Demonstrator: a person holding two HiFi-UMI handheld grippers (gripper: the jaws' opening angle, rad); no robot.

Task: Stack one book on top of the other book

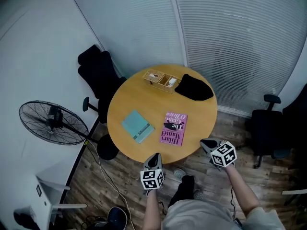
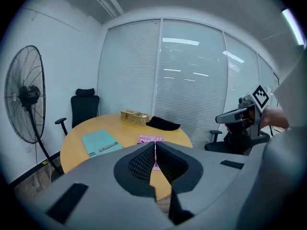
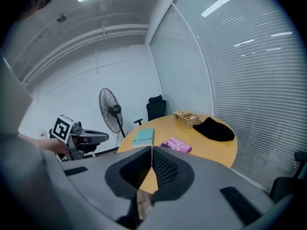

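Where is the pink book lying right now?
In the head view the pink book lies flat on the round table, near its front edge, right of the teal book and apart from it.

Cover of pink book [image 1: 173, 129]: "O'Brien" legible, other words unclear. Print on teal book [image 1: 137, 125] too small.

Person seen from above, wearing a light grey top [image 1: 201, 217] and dark trousers [image 1: 184, 190]; the left gripper [image 1: 155, 156] and right gripper [image 1: 204, 143] are grey-bodied; each carries a white cube [image 1: 152, 178] printed with black square markers; the jaw pads are black and finely ribbed.
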